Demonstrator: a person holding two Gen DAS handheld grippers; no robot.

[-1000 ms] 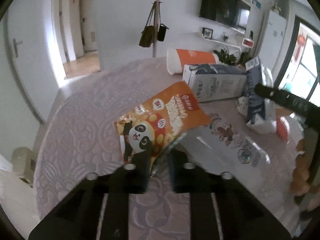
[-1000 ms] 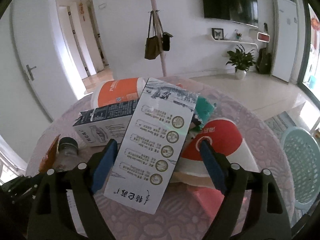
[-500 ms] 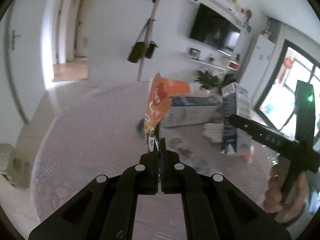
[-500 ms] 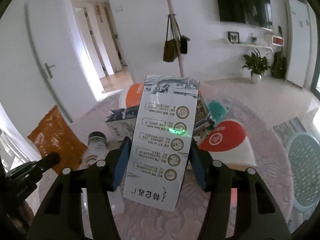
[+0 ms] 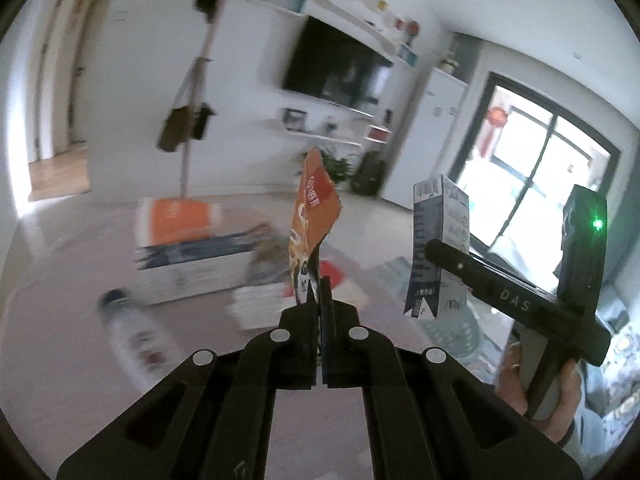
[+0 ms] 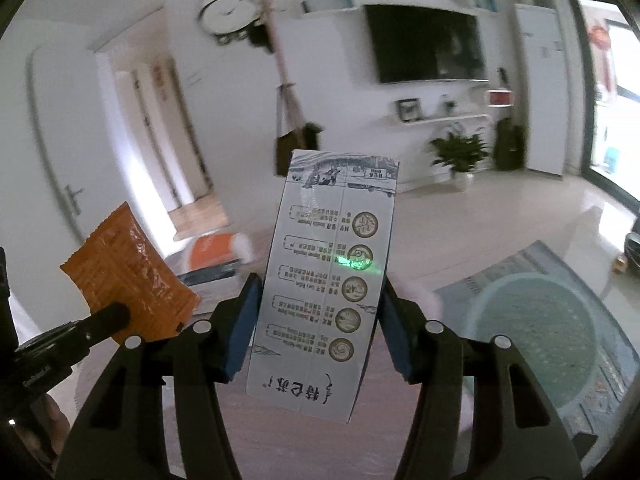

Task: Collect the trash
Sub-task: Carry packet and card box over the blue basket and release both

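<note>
Both pieces have just come up off the counter (image 5: 60, 280): the left claw (image 5: 319, 292) pinches the orange snack wrapper (image 5: 316, 208), the right claw (image 6: 318, 320), newly closed, grips the milk carton (image 6: 332, 272), ready for the basket (image 6: 540, 336).

Right gripper (image 6: 320, 312) clamping upright milk carton (image 6: 332, 280), orange snack bag (image 6: 128, 276) at left, mesh basket (image 6: 540, 336) right

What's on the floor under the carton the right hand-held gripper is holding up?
Beyond and below the carton, right of it, a pale green mesh basket sits on a patterned rug. The carton covers whatever lies straight behind it.
</note>
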